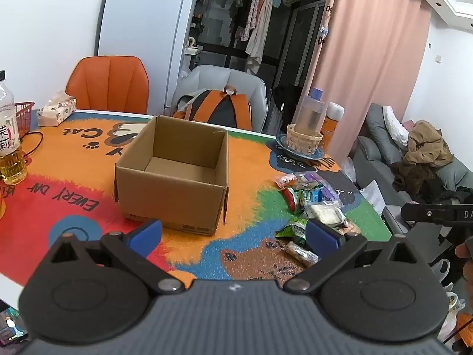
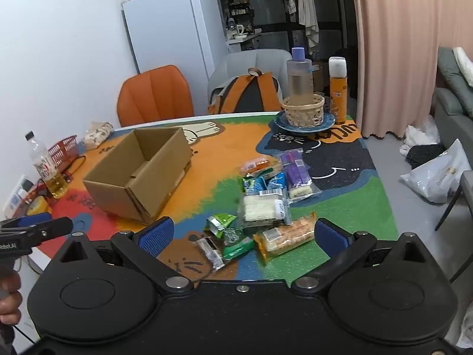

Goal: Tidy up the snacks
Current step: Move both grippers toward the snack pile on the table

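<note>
An open, empty cardboard box (image 1: 174, 174) stands on the colourful table mat; it also shows in the right wrist view (image 2: 139, 174). A pile of wrapped snacks (image 2: 263, 204) lies right of the box, also in the left wrist view (image 1: 310, 204): a purple pack (image 2: 295, 174), a white cake pack (image 2: 261, 208), an orange-wrapped bar (image 2: 283, 236), green packets (image 2: 233, 236). My left gripper (image 1: 233, 233) is open and empty, in front of the box. My right gripper (image 2: 244, 233) is open and empty, just above the near end of the pile.
A tea bottle (image 1: 9, 145), red basket (image 1: 23, 115) and tissue pack (image 1: 56, 109) stand at the table's left. A woven basket with a bottle on a blue plate (image 2: 304, 112) and an orange can (image 2: 337, 91) stand at the back right. Chairs and a backpack (image 1: 215, 106) are behind the table.
</note>
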`<action>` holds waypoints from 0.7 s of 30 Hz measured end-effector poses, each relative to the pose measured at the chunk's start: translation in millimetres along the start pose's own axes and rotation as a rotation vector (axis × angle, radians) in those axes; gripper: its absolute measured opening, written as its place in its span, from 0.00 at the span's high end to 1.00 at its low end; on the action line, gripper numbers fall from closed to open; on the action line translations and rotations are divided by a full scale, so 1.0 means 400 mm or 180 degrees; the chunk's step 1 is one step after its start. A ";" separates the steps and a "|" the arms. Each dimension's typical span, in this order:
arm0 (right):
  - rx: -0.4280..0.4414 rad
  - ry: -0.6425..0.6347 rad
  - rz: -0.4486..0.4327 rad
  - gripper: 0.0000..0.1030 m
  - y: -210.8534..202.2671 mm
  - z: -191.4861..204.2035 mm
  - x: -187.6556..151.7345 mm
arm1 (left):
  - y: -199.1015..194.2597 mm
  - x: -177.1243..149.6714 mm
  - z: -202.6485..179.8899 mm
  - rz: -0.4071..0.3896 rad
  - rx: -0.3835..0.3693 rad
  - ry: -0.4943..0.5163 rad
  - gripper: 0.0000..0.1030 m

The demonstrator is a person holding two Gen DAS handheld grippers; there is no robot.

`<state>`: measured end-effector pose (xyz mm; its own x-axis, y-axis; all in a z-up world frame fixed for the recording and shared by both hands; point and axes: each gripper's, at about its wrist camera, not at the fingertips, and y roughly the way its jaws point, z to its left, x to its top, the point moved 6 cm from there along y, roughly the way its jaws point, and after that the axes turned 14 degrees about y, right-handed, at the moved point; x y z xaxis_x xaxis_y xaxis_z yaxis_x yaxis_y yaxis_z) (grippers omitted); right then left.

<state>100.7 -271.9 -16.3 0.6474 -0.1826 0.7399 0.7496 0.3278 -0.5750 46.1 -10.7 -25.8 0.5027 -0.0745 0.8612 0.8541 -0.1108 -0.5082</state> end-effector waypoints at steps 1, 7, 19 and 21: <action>-0.0007 -0.0015 -0.0007 0.00 -0.004 0.001 0.000 | -0.001 0.001 0.000 -0.0009 0.0000 -0.0005 0.00; 0.0031 -0.0031 0.0013 0.00 -0.010 0.008 -0.003 | -0.001 0.003 -0.001 -0.0010 -0.0009 0.0010 0.00; 0.0020 -0.0106 0.0010 0.00 -0.009 0.021 -0.001 | -0.002 -0.001 -0.006 -0.0017 -0.0021 0.0017 0.00; 0.0025 -0.0119 -0.0003 0.00 -0.008 0.022 -0.002 | 0.000 -0.001 -0.005 -0.0016 -0.0020 0.0017 0.00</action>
<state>96.5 -264.5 -11.9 0.6409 -0.1483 0.7532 0.7491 0.3348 -0.5716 45.7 -12.5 -26.1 0.4977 -0.0793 0.8637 0.8558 -0.1173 -0.5039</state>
